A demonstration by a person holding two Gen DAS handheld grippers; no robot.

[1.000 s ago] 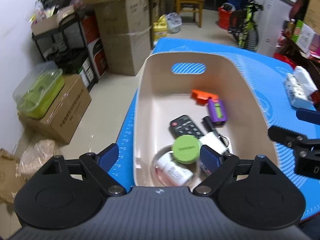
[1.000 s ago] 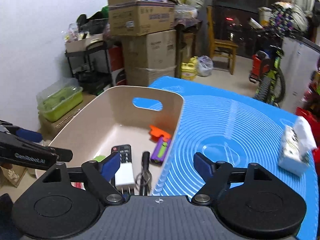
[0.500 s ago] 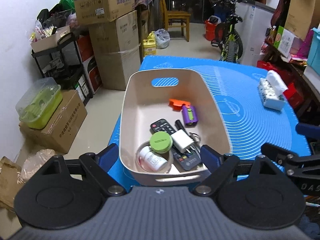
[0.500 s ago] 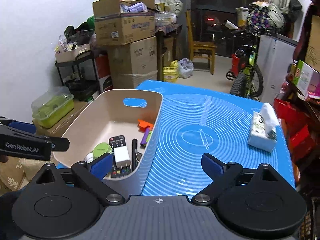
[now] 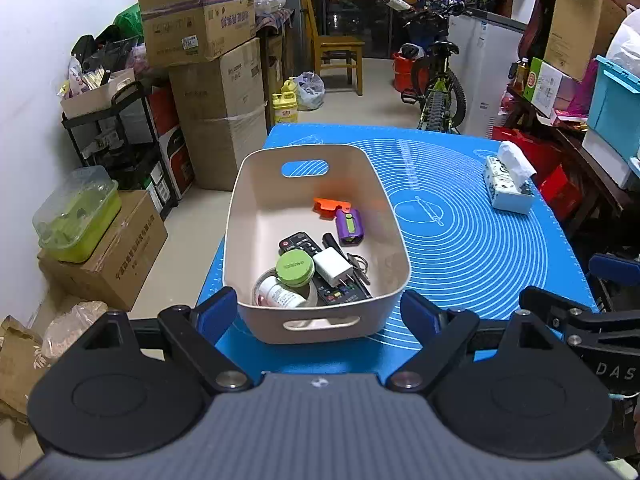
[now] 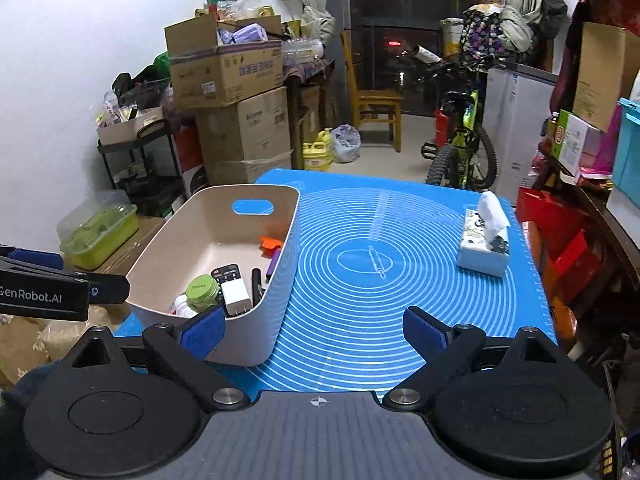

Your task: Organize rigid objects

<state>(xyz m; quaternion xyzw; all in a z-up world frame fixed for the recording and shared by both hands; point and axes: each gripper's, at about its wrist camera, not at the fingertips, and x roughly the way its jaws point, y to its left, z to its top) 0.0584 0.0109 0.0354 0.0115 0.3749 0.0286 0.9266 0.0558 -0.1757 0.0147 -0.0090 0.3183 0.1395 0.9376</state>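
Left gripper [image 5: 316, 314]: jaws spread wide, nothing between the pads, held above the near end of the beige basket [image 5: 256, 184]. Right gripper [image 6: 316, 330]: jaws likewise wide and empty, over the blue baking mat [image 6: 400, 300] just right of the basket's near corner.

Basket: stands on the left part of the mat, slot handles at near and far ends. Contents, near to far:
- white bottle [image 5: 278, 294] lying on its side against the near wall;
- green round lid [image 5: 295, 267] just beyond the bottle;
- white plug charger [image 5: 333, 267] beside the lid, resting on a black remote [image 5: 304, 242];
- black pen-like item with key ring [image 5: 358, 261], to the right;
- purple-and-green block [image 5: 349, 226] toward the far right;
- orange piece [image 5: 329, 206] touching it on the far side.

Tissue pack [image 5: 507, 184]: far right of the mat, well apart from the basket.

Beyond the table: stacked cardboard boxes [image 5: 218, 92], wooden chair [image 5: 338, 54], bicycle [image 5: 438, 88].
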